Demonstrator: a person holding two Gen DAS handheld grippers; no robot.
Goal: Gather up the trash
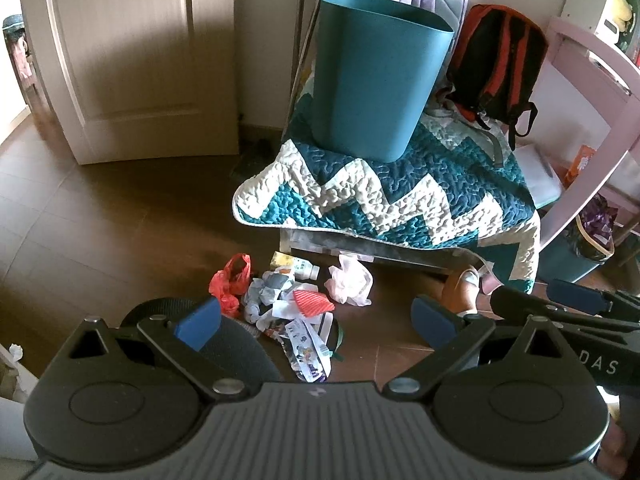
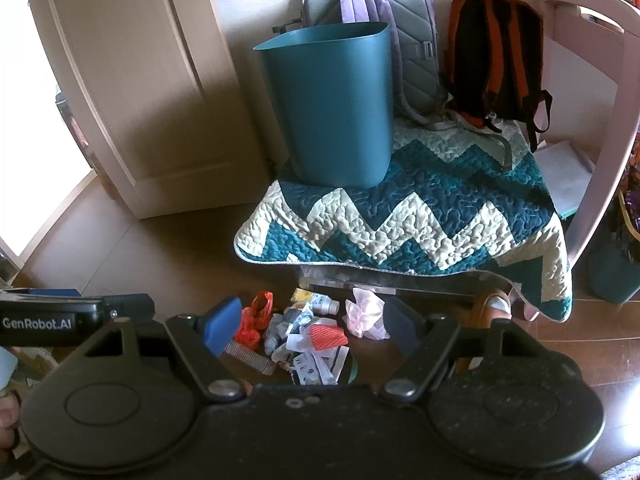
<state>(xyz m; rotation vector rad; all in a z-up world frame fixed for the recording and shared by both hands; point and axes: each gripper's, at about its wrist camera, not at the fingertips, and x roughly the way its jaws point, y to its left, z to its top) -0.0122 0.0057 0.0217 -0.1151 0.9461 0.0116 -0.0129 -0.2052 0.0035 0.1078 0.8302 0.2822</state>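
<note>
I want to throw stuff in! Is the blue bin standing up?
Upright. The bin stands on its base on the quilt, rim on top.

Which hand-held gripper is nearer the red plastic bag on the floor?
Left, by a little. The left hand-held gripper hovers open with the red plastic bag beside its left finger; the right hand-held gripper, also open, sits farther right.

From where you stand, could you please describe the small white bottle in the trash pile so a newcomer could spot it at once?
Find the teal bin standing on the zigzag quilt; the trash pile lies on the brown floor just below the quilt's front edge. At the pile's far side, between the red plastic bag and the pale pink bag, lies the small white bottle. It is the only rigid piece among crumpled wrappers.
</note>
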